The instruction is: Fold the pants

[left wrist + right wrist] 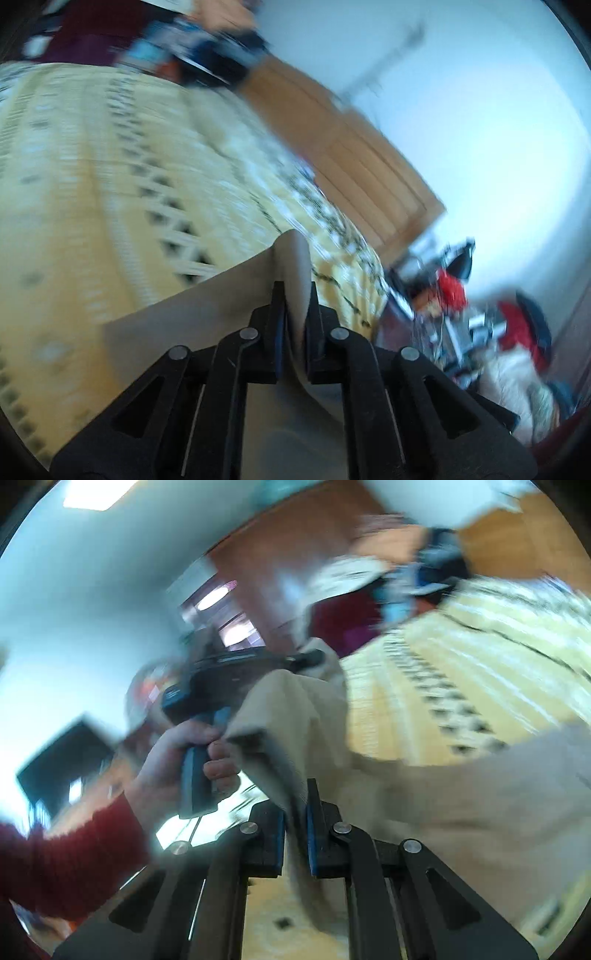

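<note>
- Left gripper (295, 295) is pinching a pants (207, 306) edge, fingers nearly closed.
- Right gripper (295, 794) is clamping pants likewise.
- Cloth is seeming soft, light; hems are gripping best.

Beige pants (461, 797) hang lifted and draped, trailing onto the bedspread (461, 657).

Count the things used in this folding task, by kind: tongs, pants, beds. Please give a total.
Tongs: 2, left tongs and right tongs, each shut on beige cloth
Pants: 1, beige pants, lifted above the bed
Bed: 1, bed with a yellow patterned cover
Total: 4
</note>
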A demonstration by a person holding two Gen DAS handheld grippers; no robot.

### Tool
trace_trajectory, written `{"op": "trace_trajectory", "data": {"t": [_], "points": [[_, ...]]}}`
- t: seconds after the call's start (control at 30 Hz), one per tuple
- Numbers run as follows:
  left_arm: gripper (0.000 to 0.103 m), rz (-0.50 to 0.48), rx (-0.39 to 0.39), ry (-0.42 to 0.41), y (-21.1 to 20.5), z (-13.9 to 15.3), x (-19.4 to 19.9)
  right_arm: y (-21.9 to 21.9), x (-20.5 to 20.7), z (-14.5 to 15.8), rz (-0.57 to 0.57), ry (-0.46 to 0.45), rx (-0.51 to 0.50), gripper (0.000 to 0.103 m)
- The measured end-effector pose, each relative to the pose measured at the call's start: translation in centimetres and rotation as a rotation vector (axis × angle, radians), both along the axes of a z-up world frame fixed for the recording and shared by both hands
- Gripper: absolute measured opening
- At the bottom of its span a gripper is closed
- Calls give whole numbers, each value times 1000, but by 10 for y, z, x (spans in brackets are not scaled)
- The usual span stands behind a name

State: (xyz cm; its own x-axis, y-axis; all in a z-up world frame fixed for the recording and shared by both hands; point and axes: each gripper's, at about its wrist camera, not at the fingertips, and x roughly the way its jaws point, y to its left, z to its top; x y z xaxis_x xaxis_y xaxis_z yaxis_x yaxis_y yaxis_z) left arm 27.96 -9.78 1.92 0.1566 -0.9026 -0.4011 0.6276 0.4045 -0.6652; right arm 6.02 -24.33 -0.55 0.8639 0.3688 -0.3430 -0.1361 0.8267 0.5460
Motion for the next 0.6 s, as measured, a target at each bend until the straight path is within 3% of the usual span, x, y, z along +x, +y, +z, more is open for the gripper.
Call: {"op": "trace_trajectory", "data": {"t": [0.2, 0.3, 0.43, 0.53, 0.6], "points": [[10, -203, 154, 11, -170, -39, -23, -144, -49, -62, -277, 102, 250, 12], [10, -253, 221, 47, -216, -72, -33, -185, -62, -93, -341, 146, 343, 12], [10, -266, 283, 83, -242, -99, -39, -207, -68, -116, -373, 175, 362, 12], [23, -232, 303, 98, -252, -110, -37, -218, -61, -129, -356, 201, 381, 14], [42, -203, 332, 83, -262, -113, -37, -223, -53, -137, -359, 225, 363, 16]]}}
